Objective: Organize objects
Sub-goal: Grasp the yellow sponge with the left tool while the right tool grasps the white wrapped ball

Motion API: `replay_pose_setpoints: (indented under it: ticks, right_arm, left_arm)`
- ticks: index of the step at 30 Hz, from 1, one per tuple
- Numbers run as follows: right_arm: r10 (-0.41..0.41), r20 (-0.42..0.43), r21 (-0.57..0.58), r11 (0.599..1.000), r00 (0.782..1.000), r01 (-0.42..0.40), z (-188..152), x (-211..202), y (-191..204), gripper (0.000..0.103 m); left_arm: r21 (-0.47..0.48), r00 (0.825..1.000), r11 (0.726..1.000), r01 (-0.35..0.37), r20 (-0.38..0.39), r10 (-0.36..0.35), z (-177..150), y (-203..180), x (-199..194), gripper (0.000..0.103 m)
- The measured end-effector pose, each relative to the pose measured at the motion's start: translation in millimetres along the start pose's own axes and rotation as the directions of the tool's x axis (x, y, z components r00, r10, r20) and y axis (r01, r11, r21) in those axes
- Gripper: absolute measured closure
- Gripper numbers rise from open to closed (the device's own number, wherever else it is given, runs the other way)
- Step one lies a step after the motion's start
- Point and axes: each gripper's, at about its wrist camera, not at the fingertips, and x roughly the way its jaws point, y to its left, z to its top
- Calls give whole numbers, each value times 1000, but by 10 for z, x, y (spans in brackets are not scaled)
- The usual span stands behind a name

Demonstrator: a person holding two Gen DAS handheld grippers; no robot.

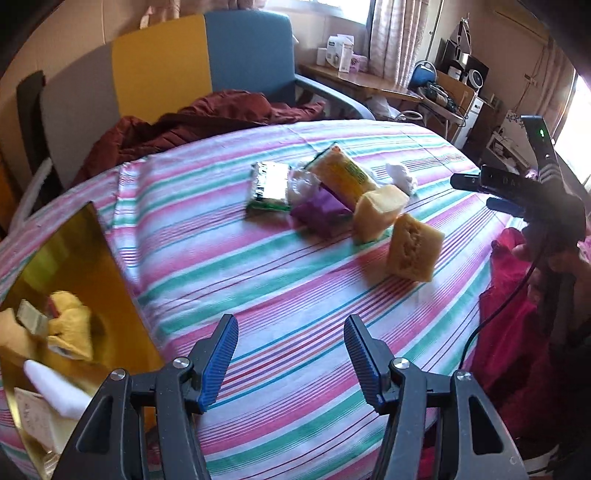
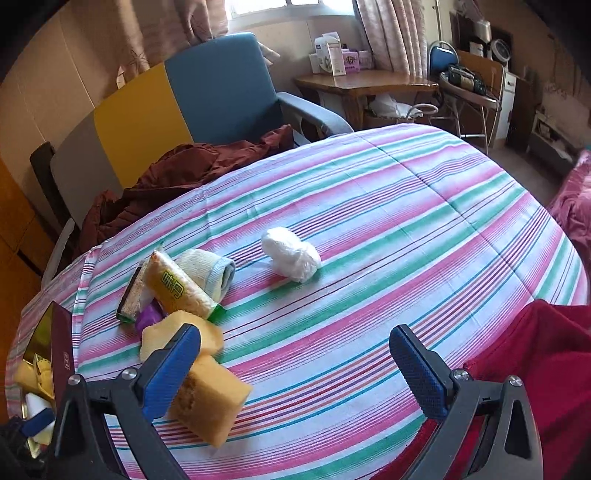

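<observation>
Both wrist views low over striped bedspread, facing blue chair; share snack pile.

Home bedroom: striped bedsheet, armchair, curtains.

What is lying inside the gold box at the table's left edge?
In the gold box lie a yellow packet, a small wrapped bar and a white roll. Anything beneath them is covered.
</observation>
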Motion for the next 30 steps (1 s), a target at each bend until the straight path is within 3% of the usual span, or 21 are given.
replay_pose_setpoints:
  ticks: [6,12,16,19,23,30]
  right_arm:
    - [-13,-35,36,999,999,14,-4,69,-78,0]
    - [4,-48,86,996,999,0,6,91,-161,0]
    - [7,-42,97,995,999,-3,8,71,-180,0]
    - [12,-29,116,993,1000,-8,30,38,-227,0]
    - [21,-25,147,989,999,-17,62,33,-310,0]
    - [33,-35,180,983,999,-26,87,57,-402,0]
  left_arm:
    - [2,998,998,56,-16,-56,146,-119,133,43]
    - [-56,982,981,187,-29,-189,522,-254,309,42]
    - [-85,965,963,257,-30,-260,793,-404,484,23]
    - [-120,959,955,271,-55,-279,942,-495,693,21]
    - [-145,963,960,239,-91,-253,1091,-599,970,20]
    - [-209,950,953,220,-174,-258,1213,-685,1417,21]
